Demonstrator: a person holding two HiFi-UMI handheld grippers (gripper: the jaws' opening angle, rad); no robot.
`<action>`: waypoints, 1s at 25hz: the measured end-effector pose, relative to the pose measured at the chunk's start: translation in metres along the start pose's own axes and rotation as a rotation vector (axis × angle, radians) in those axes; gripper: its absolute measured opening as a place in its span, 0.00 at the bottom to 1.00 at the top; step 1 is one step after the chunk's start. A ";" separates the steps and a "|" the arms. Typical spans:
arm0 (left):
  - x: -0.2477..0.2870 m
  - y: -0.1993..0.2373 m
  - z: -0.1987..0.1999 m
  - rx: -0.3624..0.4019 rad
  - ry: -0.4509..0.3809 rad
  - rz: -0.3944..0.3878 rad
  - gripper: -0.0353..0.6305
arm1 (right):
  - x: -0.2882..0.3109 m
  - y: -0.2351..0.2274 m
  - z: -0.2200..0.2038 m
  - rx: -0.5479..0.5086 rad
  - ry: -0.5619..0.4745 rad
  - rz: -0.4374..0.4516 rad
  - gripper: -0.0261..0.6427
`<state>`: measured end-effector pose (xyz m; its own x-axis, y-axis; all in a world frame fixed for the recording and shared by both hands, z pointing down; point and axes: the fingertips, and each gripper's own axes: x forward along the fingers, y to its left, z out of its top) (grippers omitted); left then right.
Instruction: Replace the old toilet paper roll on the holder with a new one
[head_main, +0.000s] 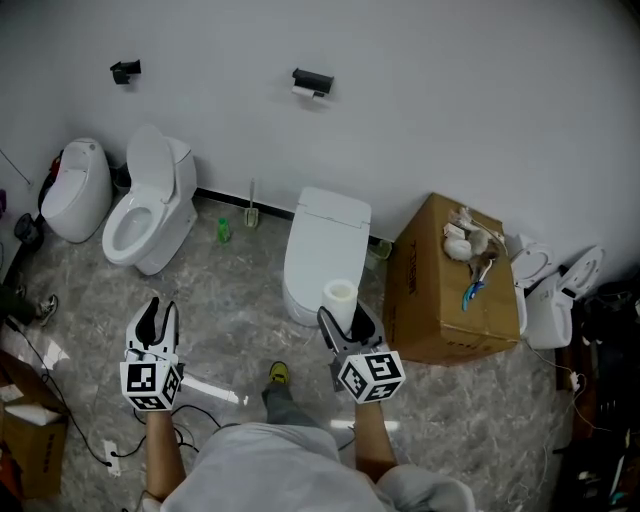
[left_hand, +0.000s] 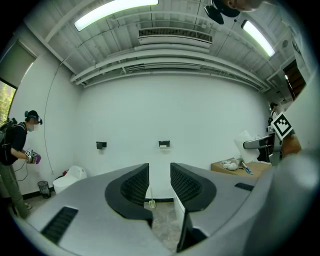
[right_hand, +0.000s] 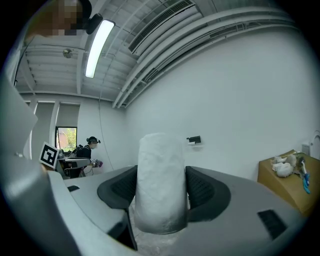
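Observation:
My right gripper (head_main: 343, 316) is shut on a new white toilet paper roll (head_main: 340, 296), which stands upright between the jaws (right_hand: 161, 182). My left gripper (head_main: 157, 312) is open, with a narrow gap and nothing between its jaws (left_hand: 160, 182). Both are held level above the floor, well short of the far wall. The black paper holder (head_main: 313, 82) hangs on that white wall with a small white old roll (head_main: 304, 91) under it. It shows small in the left gripper view (left_hand: 164, 144) and in the right gripper view (right_hand: 194, 140).
A second black holder (head_main: 126, 70) is further left on the wall. A white toilet (head_main: 325, 250) stands just ahead of my right gripper, two more toilets (head_main: 150, 205) at the left. A cardboard box (head_main: 440, 300) with oddments on top stands at the right. Another person (left_hand: 17, 150) works at the far left.

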<state>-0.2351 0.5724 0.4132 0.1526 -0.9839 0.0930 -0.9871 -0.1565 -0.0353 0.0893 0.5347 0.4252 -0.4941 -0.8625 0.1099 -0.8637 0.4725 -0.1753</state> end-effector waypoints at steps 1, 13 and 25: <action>0.010 0.002 -0.001 0.000 0.003 0.001 0.25 | 0.010 -0.005 0.000 0.002 0.003 0.001 0.48; 0.150 0.021 0.000 -0.019 0.042 0.024 0.25 | 0.134 -0.082 0.017 0.017 0.040 0.008 0.48; 0.291 0.005 0.014 -0.015 0.056 0.006 0.25 | 0.239 -0.171 0.040 0.036 0.046 0.022 0.48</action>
<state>-0.1950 0.2840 0.4259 0.1443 -0.9784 0.1481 -0.9886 -0.1490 -0.0209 0.1230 0.2410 0.4418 -0.5175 -0.8423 0.1507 -0.8490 0.4835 -0.2131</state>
